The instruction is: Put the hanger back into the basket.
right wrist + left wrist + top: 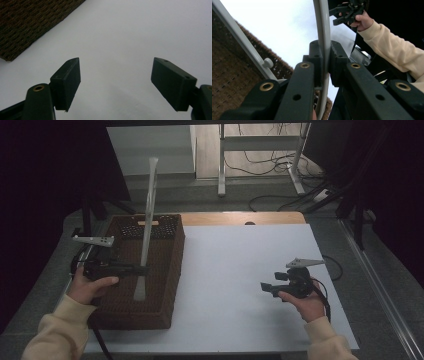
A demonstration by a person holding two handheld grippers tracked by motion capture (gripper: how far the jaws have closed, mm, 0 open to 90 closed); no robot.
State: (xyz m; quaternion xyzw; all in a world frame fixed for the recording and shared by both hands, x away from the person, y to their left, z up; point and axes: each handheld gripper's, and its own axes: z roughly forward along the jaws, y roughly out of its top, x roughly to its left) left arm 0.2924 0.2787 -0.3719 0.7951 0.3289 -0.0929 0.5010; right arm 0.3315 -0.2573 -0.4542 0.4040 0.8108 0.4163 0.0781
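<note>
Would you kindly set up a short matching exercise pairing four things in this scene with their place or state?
Things:
1. left hand-held gripper
2. right hand-held gripper
3. long pale shoehorn
4. brown woven basket

Places or states:
A. stands on the left part of the white table
B. open, over bare table
C. shut on the shoehorn
D. held nearly upright over the basket

Pairs: 1-C, 2-B, 3-D, 4-A
</note>
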